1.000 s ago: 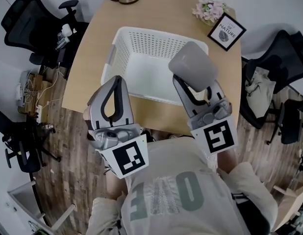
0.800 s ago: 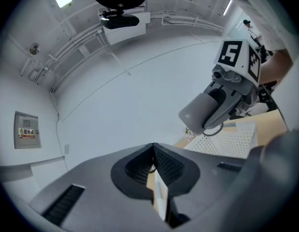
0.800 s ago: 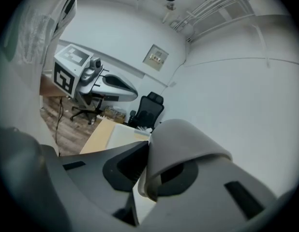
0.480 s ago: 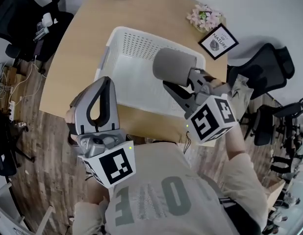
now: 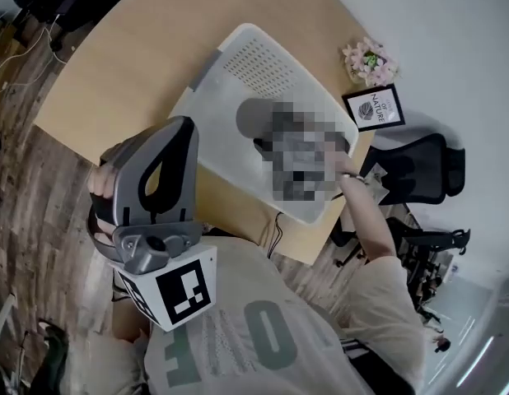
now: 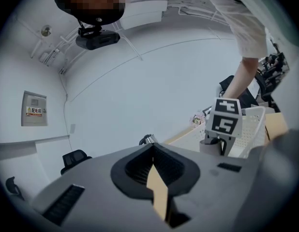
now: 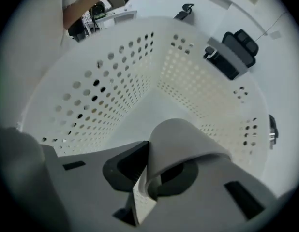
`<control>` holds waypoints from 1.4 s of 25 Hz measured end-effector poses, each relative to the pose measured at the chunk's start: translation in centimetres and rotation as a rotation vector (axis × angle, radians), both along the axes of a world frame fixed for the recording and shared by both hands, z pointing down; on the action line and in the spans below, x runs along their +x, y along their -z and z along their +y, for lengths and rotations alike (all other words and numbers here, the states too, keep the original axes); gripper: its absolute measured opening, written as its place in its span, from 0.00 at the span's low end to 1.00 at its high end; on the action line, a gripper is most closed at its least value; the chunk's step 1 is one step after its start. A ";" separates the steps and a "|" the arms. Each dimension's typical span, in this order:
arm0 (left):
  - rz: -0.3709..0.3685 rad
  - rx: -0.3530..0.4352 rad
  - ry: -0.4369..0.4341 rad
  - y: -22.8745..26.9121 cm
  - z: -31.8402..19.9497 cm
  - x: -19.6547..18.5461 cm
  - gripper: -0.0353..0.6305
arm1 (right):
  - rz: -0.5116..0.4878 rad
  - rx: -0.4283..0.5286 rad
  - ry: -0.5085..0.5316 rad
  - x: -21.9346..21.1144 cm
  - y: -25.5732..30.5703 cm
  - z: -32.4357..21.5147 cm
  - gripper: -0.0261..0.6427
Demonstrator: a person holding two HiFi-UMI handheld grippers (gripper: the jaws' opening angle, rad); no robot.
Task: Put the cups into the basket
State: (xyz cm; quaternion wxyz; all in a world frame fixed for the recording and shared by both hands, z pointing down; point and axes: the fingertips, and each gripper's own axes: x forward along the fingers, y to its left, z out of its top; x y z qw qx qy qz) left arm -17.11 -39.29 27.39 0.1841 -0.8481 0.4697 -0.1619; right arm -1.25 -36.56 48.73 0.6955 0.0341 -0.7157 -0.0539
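While your right gripper clamps the wall of the grey cup and holds it down inside the white basket, your left gripper hovers near the table's edge, jaws pressed together on nothing.

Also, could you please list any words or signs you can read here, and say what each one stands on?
"NATURE": on the framed picture beside the flowers; its smaller words are too small to read.
Shirt: large creased letters, not surely readable.
Wall label: too small to read.
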 end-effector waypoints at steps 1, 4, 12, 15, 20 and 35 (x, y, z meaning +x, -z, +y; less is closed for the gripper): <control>0.002 -0.002 0.007 -0.3 -0.2 -0.6 0.07 | 0.026 -0.028 0.002 0.0 -1.2 0.1 0.10; 0.009 -0.021 0.051 -1.2 -0.8 -1.9 0.07 | 0.089 -0.116 0.011 0.8 -4.0 0.8 0.10; 0.001 -0.060 0.102 -2.5 -0.1 -2.4 0.07 | 0.168 -0.196 0.028 2.9 -7.6 3.2 0.10; 0.004 -0.057 0.101 -2.6 0.0 -2.3 0.07 | 0.154 -0.163 0.010 2.8 -8.0 3.5 0.10; 0.007 -0.054 0.094 -2.4 -0.3 -2.4 0.07 | 0.111 -0.096 -0.032 2.4 -7.4 2.6 0.11; -0.003 0.045 0.012 2.8 0.6 0.5 0.07 | -0.350 0.307 -0.190 -2.1 11.6 0.4 0.05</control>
